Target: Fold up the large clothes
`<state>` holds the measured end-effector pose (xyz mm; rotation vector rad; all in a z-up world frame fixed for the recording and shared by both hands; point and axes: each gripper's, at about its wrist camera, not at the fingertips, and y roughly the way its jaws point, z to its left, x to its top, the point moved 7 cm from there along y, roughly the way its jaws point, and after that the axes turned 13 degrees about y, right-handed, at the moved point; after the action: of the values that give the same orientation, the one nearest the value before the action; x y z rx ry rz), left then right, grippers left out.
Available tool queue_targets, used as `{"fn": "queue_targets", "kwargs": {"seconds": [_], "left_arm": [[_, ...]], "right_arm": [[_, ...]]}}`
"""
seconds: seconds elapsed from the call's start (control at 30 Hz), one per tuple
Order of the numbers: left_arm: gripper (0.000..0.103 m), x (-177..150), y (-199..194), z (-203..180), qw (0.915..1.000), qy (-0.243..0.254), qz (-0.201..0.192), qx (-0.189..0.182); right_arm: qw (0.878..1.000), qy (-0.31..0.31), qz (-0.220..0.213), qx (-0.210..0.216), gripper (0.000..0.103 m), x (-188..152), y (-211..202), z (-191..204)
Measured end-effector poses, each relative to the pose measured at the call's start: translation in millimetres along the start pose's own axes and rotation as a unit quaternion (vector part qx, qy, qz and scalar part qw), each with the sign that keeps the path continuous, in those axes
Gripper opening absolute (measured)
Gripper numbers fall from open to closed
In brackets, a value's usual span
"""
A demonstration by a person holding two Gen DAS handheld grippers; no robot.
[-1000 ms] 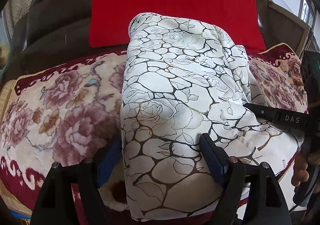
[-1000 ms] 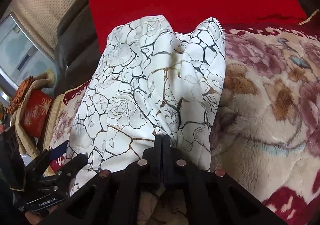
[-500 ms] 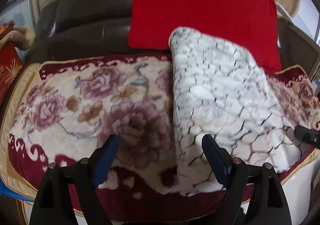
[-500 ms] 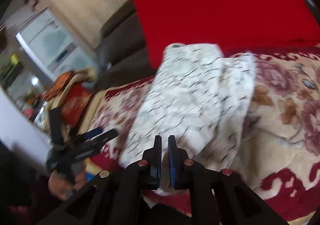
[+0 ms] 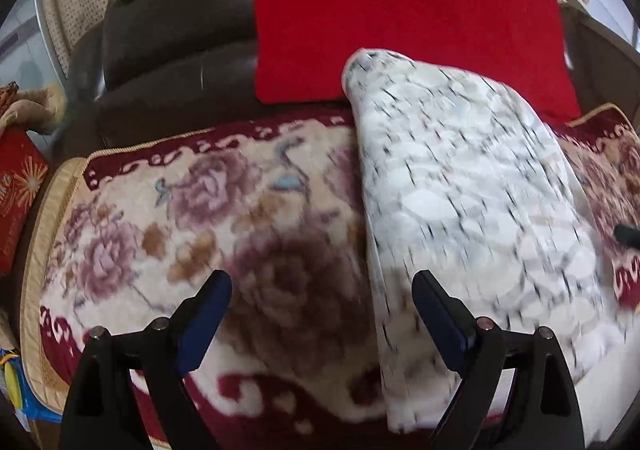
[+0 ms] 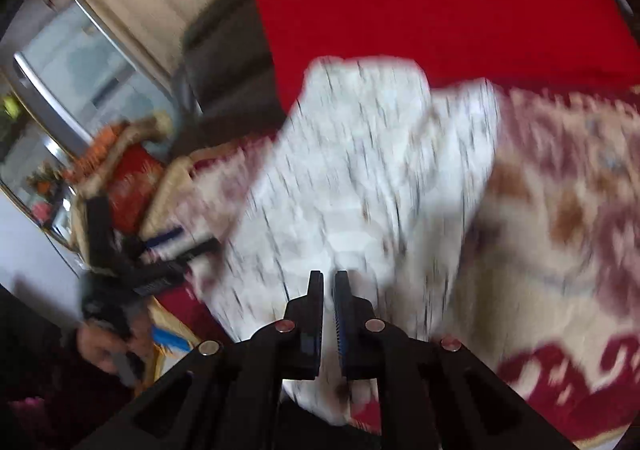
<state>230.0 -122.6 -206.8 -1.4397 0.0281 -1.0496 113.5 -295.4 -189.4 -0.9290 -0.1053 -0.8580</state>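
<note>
Both hand-held grippers lifted off folded garment [image 5: 472, 202] beside red cushion [image 5: 400, 18]

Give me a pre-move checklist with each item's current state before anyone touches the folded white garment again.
1. Left gripper free of cloth: ok. Its jaws have just been opening and stand wide, nothing between them.
2. Right gripper free of cloth: cannot tell. Its jaws are nearly shut and blur hides whether fabric sits in the narrow gap.
3. White patterned garment lying folded on the floral blanket: ok, a long folded bundle.
4. Fold edges even: cannot tell, both views are blurred.
5. Garment fully on the blanket: not ok, its far end overlaps the red cushion.
</note>
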Motion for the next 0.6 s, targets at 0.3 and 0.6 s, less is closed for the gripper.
{"fn": "queue_targets", "kwargs": {"seconds": [0.3,0.6], "left_arm": [[0.092,19.3,35.9,-9.3,0.9998,0.007,0.016,0.007],[0.092,20.8,38.3,-11.1,0.9998,0.013,0.012,0.012]], "right_arm": [[0.994,0.071,-0.027,-0.084,0.01,90.0,71.3,-41.3],[0.991,0.113,0.024,-0.072,0.009,86.6,90.6,-69.3]]}}
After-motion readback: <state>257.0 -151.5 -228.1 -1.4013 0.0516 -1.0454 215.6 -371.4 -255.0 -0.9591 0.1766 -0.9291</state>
